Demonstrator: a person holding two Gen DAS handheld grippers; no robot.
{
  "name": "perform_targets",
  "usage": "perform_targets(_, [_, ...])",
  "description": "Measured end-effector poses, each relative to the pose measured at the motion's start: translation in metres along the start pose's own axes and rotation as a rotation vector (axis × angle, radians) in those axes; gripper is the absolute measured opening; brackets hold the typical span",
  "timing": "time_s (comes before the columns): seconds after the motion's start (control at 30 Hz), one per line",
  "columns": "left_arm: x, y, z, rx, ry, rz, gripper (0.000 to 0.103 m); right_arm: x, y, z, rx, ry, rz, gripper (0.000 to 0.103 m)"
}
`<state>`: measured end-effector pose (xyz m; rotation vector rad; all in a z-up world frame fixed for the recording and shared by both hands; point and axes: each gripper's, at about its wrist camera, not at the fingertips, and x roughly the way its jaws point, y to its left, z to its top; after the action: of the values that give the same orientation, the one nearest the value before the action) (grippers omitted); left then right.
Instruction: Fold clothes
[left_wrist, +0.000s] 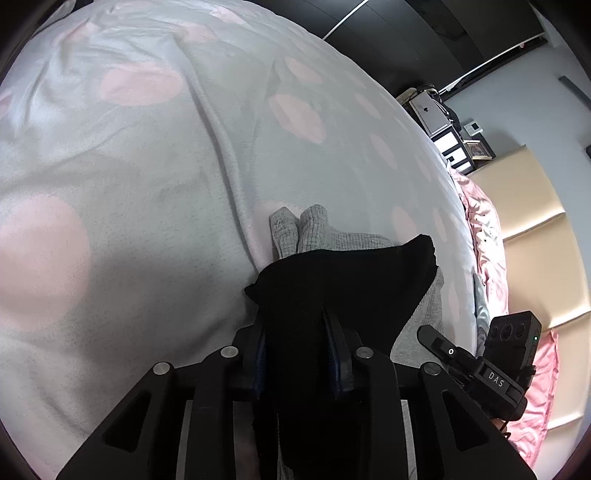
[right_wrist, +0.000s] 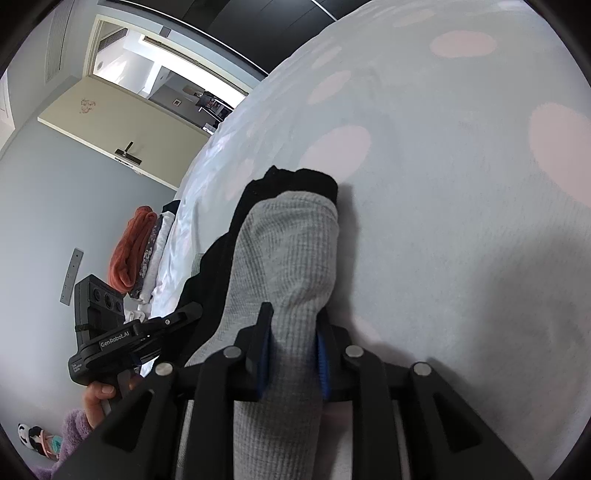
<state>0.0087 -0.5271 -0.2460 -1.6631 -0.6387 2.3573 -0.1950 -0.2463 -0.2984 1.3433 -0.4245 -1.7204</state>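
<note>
**Left wrist view: two grippers pinching dark and grey clothes over the spotted bedspread**

Left wrist view first. My left gripper (left_wrist: 295, 325) is pinching a black garment (left_wrist: 332, 273), its two fingers pressed against the cloth from either side. The black cloth runs lengthwise away from the camera, along the line of the fingers, and ends in a pointed corner that leans to the right, over the pale bedspread with pink spots (left_wrist: 147, 166). It is matte, plain and dark enough that I cannot make out its folds.

Just beyond it on the bedspread lies a grey ribbed garment (left_wrist: 306, 232); two rounded ends of it point away from me, side by side and touching. At the right edge of the bedspread I see the other gripper's body, and past it a pink quilted cover (left_wrist: 487, 236).

In the right wrist view, my right gripper (right_wrist: 291, 332) is clamped on the grey ribbed garment (right_wrist: 288, 258). Its long axis also runs straight ahead from the fingers, ending in a rounded, folded-over top. The knit is light grey with fine vertical ribs. The black garment (right_wrist: 295, 181) lies behind and to its left, touching it. Both rest on the bedspread (right_wrist: 461, 221). Left of the bedspread, a hand (right_wrist: 99, 398) holds the other gripper.
</note>
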Motion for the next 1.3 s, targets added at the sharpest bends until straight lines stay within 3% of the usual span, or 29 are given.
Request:
perform_targets(0.13, [-0.001, -0.005, -0.001, 0.021, -0.010, 0.013, 0.027, 0.001, -0.002, 0.000, 0.016, -0.005, 0.014, 0.022])
perform_targets(0.4, [-0.020, -0.024, 0.000, 0.092, -0.061, 0.006, 0.020, -0.012, 0.027, -0.003, -0.091, -0.076, -0.061, 0.013])
perform_targets(0.7, [-0.093, -0.037, -0.018, 0.115, -0.166, -0.081, 0.019, -0.057, 0.115, -0.013, -0.271, -0.155, -0.148, 0.012])
perform_targets(0.87, [-0.161, -0.027, -0.021, 0.056, -0.285, -0.145, 0.018, -0.073, 0.183, -0.008, -0.380, -0.179, -0.155, 0.012])
perform_targets(0.97, [-0.207, -0.019, -0.020, 0.056, -0.356, -0.143, 0.018, -0.071, 0.239, 0.000, -0.483, -0.179, -0.151, 0.012])
perform_targets(1.13, [-0.292, 0.012, -0.014, 0.054, -0.465, -0.071, 0.018, -0.045, 0.337, 0.007, -0.645, -0.139, -0.095, 0.012])
perform_targets(1.3, [-0.384, 0.056, -0.005, 0.012, -0.559, 0.039, 0.018, 0.012, 0.442, 0.004, -0.794, -0.063, -0.012, 0.011])
